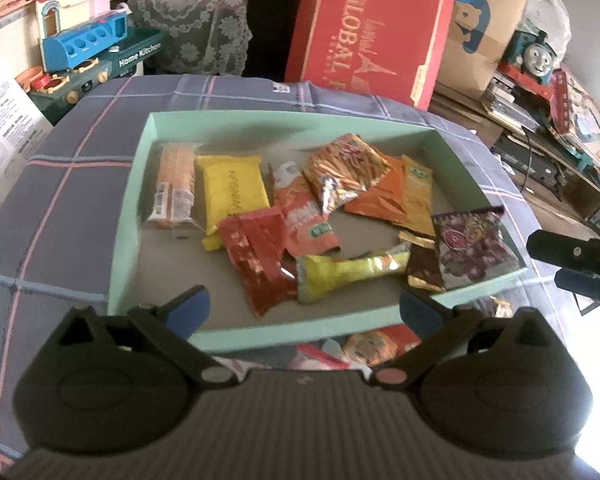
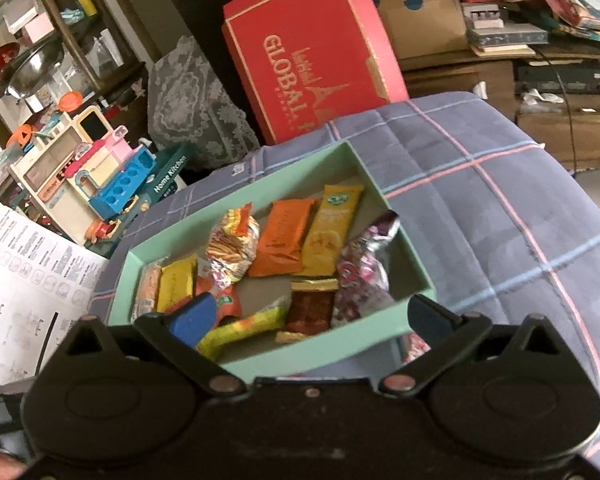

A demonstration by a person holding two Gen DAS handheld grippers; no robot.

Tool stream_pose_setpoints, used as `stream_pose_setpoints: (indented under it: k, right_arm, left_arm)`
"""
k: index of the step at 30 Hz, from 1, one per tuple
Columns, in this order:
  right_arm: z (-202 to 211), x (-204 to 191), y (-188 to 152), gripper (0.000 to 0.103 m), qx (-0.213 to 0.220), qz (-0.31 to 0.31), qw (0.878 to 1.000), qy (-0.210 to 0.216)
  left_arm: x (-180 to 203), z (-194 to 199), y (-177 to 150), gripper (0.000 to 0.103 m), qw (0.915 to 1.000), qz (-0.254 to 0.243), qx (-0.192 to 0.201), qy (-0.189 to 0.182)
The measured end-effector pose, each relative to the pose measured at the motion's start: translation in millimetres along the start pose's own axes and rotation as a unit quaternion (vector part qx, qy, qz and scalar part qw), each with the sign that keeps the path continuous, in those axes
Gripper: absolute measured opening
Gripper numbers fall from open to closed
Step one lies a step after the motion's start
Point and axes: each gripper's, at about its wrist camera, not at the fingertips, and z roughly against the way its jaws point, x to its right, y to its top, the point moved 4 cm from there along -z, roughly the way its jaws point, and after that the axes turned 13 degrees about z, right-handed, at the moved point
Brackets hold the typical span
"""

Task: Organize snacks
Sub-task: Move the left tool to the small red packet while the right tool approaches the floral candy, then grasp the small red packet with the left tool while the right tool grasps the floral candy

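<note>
Left tongs (image 1: 304, 312) spread wide and empty, right tongs (image 2: 310, 316) likewise wide and empty, green tray (image 1: 140, 184) of snack packets (image 1: 236, 196) just ahead of both, more packets (image 1: 376, 346) under the left tongs, on a checked cloth (image 1: 60, 208).

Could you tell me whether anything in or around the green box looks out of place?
Yes. A few snack packets lie on the plaid cloth outside the green box's near wall, while the rest are inside. Those inside are jumbled: the red packet overlaps its neighbours, and the purple packet leans on the right wall.
</note>
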Motion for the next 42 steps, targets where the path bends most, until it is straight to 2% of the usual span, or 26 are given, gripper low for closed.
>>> stream_pose_setpoints:
  k: [7,18,29,30,32,35,36,37,38,42]
  right_arm:
    - [15,26,-25,0.103,-0.01,-0.029,0.999,-0.02]
    - [25,67,-78,0.103,-0.035,-0.09,0.994,-0.041]
    - [24,86,-97,0.103,-0.044,-0.104,0.993,-0.038]
    - [23,88,-97,0.103,-0.044,-0.105,0.993,-0.039]
    - [23,91,-99,0.103,-0.044,-0.108,0.992,-0.04]
    - [23,95,-102,0.103,-0.044,-0.112,0.992,-0.046]
    - [22,96,-102,0.103,-0.043,-0.11,0.992,-0.049]
    - [22,96,-102,0.103,-0.043,-0.107,0.992,-0.053]
    - [21,95,-103,0.103,-0.043,-0.102,0.992,-0.056]
    - [14,90,-100,0.096,-0.037,-0.074,0.995,-0.063]
  left_arm:
    - [17,4,-21,0.103,0.9995,-0.031,-0.011,0.001]
    - [42,-9,-60,0.103,0.9956,-0.078,-0.052,0.003]
    - [76,-32,-74,0.102,0.9921,-0.104,-0.07,0.002]
    - [78,-35,-74,0.101,0.992,-0.105,-0.07,0.002]
    - [85,-42,-75,0.088,0.991,-0.112,-0.072,0.002]
    - [93,-50,-77,0.077,0.99,-0.124,-0.067,0.008]
    - [95,-50,-78,0.07,0.9894,-0.132,-0.059,0.006]
    - [99,-53,-79,0.054,0.9878,-0.143,-0.062,0.003]
    - [100,-56,-80,0.046,0.9873,-0.145,-0.064,0.004]
    - [102,-57,-83,0.039,0.9857,-0.16,-0.053,-0.001]
